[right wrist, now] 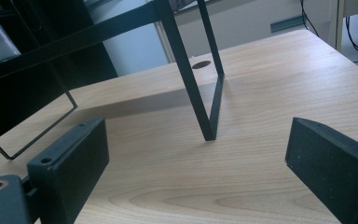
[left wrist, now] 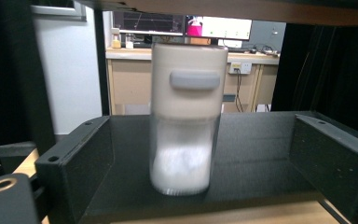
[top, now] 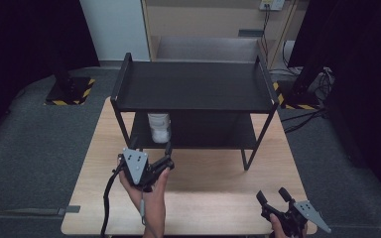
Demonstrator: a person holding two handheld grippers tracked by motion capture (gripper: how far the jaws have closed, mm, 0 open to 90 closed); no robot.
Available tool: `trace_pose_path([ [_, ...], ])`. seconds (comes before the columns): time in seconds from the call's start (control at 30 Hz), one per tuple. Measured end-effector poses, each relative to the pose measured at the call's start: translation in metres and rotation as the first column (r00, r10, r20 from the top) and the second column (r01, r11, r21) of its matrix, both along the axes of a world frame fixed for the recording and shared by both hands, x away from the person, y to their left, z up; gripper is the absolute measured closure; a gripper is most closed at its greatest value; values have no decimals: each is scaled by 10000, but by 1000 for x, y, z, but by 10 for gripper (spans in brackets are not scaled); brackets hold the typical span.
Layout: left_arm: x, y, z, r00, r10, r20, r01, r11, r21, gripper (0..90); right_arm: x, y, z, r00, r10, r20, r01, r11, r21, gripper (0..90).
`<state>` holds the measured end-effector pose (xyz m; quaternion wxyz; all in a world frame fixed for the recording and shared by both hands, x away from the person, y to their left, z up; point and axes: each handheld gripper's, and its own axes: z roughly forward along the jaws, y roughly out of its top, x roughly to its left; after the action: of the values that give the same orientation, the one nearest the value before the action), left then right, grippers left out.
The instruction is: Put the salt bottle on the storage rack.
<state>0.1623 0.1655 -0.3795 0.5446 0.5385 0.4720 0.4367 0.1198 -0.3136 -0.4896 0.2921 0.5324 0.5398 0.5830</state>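
Observation:
A white translucent jar with a cream lid and a grey tab stands upright on the lower level of a black two-level shelf. My left gripper is just in front of it, held in a hand, and is open. In the left gripper view the jar rises between the wide-apart jaws of the left gripper, with a gap on each side. My right gripper is open and holds nothing, low over the table's front right. In the right gripper view, the right gripper faces the shelf's front right leg.
The shelf stands at the back of a light wooden table; its top level is bare. Thin black legs come down onto the wood. Grey carpet surrounds the table, and cables lie at the right rear.

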Motion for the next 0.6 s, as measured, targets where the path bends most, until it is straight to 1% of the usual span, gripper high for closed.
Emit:
trace_pose_path([
  [0.23,-25,16,-22,9986,-351,-385,350,9994,-27,57,-2,8,3,9998,194,32,-194,9998,-65,62],
  [0.33,-34,22,-33,9978,-400,-532,398,9992,-41,57,-3,10,4,9997,230,31,-230,9997,-107,62],
  [0.43,-40,29,-42,9964,-391,-752,387,9992,-61,56,-6,13,4,9997,220,73,-219,9997,-127,62],
  [0.5,-42,34,-47,9960,-348,-829,337,9993,-144,56,-10,15,3,9998,156,102,-155,9998,-113,62],
  [0.6,-46,40,-53,9957,-281,-880,268,9995,-156,56,-12,16,4,9999,119,123,-118,9999,-119,63],
])
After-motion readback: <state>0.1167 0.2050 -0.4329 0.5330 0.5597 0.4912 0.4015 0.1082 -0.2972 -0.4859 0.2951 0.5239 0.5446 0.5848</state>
